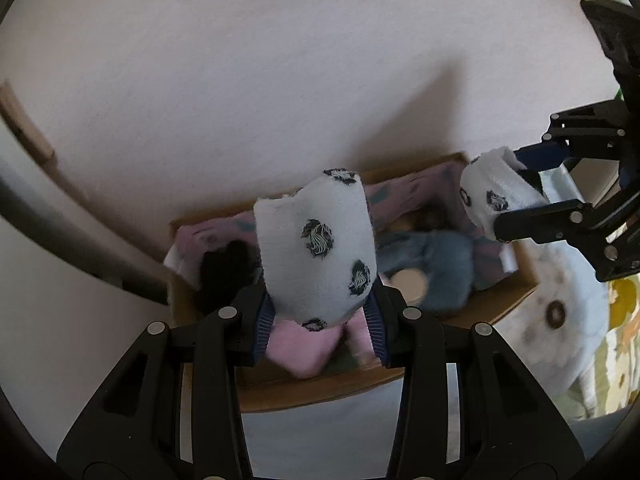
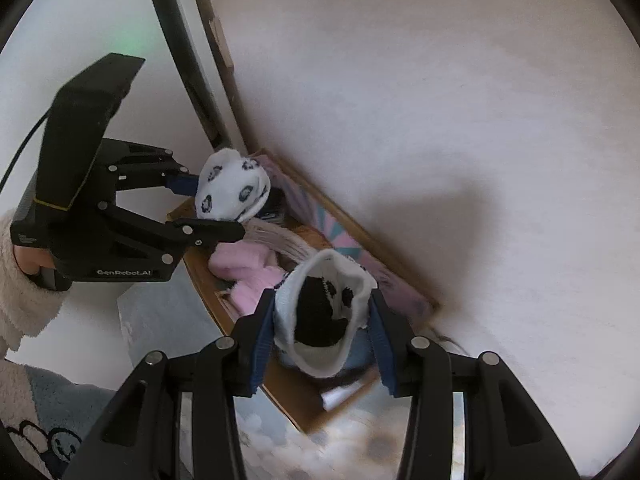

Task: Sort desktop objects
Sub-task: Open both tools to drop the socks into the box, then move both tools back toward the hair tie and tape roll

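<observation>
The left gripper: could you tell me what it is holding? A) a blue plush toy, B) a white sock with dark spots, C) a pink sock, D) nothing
B: the left gripper has its pads pressed on a white sock with dark spots, held above the cardboard box.

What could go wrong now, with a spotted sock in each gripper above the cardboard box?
The left gripper pinches only one end of its spotted sock, so it might slip out. The right gripper holds its sock near the cardboard box edge, so a drop could miss. The box already looks crowded.
</observation>
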Motion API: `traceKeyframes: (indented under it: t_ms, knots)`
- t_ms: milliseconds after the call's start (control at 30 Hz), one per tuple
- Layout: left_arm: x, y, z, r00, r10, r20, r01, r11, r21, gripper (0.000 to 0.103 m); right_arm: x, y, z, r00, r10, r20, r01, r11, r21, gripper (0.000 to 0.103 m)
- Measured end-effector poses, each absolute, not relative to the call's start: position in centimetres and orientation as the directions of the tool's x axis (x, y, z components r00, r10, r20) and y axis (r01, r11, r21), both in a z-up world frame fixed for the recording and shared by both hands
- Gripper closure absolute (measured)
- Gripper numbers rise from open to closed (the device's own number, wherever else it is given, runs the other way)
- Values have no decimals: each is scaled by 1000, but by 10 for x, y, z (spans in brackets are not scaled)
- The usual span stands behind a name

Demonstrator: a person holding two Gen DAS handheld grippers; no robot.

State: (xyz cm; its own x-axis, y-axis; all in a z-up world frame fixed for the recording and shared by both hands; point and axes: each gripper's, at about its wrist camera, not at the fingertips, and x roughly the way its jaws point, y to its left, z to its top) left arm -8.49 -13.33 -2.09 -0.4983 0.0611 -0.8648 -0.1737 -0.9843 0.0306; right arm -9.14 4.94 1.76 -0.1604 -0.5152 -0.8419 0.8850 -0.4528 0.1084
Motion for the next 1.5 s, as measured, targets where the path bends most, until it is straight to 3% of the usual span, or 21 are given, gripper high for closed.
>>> traceKeyframes:
  t_ms: [233, 500, 533, 567, 633, 667, 800, 1233, 1500]
  knots:
    - [-82, -156, -42, -472, 74, -879, -163, -987, 5, 66, -96, 30, -33, -149, -470, -870, 823, -546, 154, 62]
    - [-83, -155, -50, -480, 63, -875, -179, -983, 27, 65, -111, 7, -25, -169, -490, -855, 798, -578, 173, 59]
    - [-85, -154, -51, -481, 44, -876, -165, -985, 41, 60, -116, 7, -27, -165, -495, -853, 790, -585, 187, 55]
    - [-88, -157, -65, -476, 35, -879, -155, -987, 45, 40, -118, 5, -28, -159, -505, -848, 778, -593, 207, 52]
    - [-91, -159, -66, -473, 19, -881, -124, -991, 45, 3, -121, 1, -27, -174, -503, -846, 758, -617, 211, 37]
    - [-89, -161, -63, -497, 33, -867, -118, -993, 30, 0, -122, 1, -28, -190, -494, -848, 748, -632, 201, 33]
    - [-87, -163, -55, -516, 21, -857, -114, -992, 44, 0, -126, 8, -25, -239, -474, -848, 722, -671, 172, 28]
    - [-67, -140, -24, -583, 12, -812, -134, -988, 82, 0, -105, 50, 4, -275, -445, -852, 741, -663, 108, 28]
    - [-58, -100, 6, -620, 108, -777, -198, -980, 22, 0, -100, 110, 20, -332, -396, -856, 708, -704, 51, 27]
